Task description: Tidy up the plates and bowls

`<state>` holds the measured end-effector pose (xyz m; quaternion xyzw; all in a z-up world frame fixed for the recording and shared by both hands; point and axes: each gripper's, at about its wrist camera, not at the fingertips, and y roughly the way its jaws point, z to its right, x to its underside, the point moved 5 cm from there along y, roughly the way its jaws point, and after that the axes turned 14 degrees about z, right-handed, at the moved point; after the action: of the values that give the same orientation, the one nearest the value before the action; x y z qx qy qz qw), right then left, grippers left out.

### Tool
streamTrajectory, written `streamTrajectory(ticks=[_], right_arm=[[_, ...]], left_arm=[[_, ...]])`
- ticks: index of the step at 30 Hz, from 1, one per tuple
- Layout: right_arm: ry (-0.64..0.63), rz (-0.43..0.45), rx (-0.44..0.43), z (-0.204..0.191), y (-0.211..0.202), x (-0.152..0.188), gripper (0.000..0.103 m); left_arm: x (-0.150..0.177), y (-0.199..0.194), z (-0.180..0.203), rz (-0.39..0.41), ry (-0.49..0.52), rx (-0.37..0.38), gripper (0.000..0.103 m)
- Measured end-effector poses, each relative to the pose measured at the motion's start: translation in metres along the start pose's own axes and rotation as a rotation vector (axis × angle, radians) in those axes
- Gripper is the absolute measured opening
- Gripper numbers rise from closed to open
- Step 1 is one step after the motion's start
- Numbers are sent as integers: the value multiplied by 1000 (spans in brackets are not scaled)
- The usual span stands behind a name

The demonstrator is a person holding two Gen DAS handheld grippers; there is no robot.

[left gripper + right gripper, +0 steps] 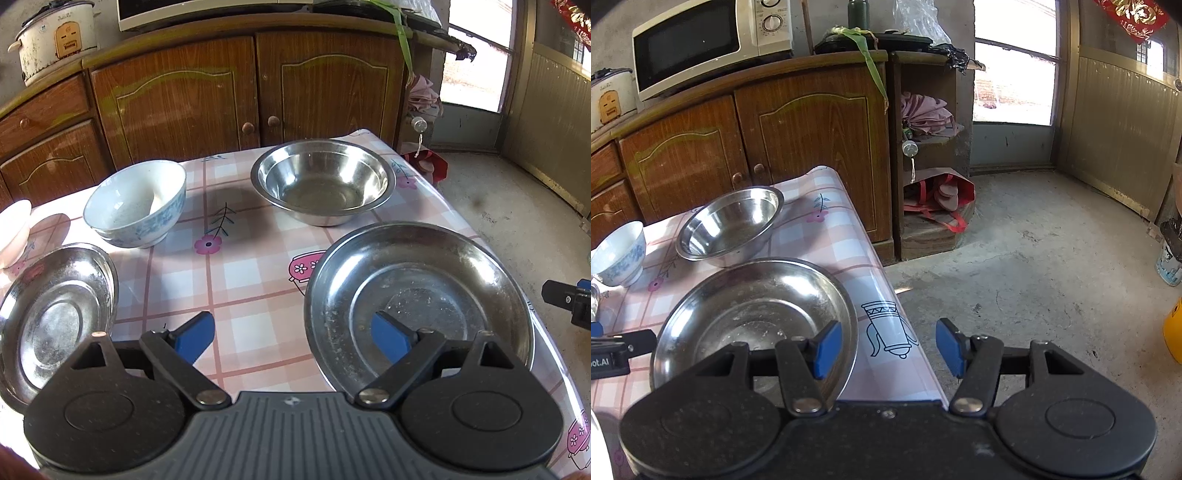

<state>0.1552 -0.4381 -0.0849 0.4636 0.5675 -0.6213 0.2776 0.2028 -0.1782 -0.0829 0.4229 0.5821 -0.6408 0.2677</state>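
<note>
Nearest the left wrist camera, the left gripper (291, 338) hangs with its blue pads spread wide and nothing between them — one pad over the checked tablecloth (243, 273), the other over the near left rim of the large steel plate (421, 295). That plate is shallow, scuffed and speckled, sitting at about 4 o'clock on the table, close to the right edge. At 8 o'clock lies a smaller steel plate (55, 317), its near side cut off behind the gripper body. A white bowl with blue pattern (135, 203) stands at 10 o'clock, a deep steel bowl (323, 181) at 1 o'clock. Something pale at the far left edge is blown out by light and unreadable. In the right wrist view, the right gripper (888, 345) is also spread and empty, straddling the plate's right rim and the table's edge — whether a pad touches the rim is unclear.
</note>
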Motion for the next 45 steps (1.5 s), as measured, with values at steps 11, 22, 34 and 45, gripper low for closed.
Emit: streamTrajectory(ticks=[11, 22, 34, 45], right_arm=[[-2, -23, -6, 5, 24, 11, 70], [4, -32, -34, 6, 35, 13, 70], [17, -47, -99, -2, 39, 16, 60], [63, -34, -151, -2, 35, 15, 14]], left_arm=[[6, 22, 4, -24, 12, -2, 94], [11, 41, 5, -47, 4, -3, 94], [18, 51, 11, -65, 12, 53, 64], [14, 49, 12, -34, 12, 92, 25]])
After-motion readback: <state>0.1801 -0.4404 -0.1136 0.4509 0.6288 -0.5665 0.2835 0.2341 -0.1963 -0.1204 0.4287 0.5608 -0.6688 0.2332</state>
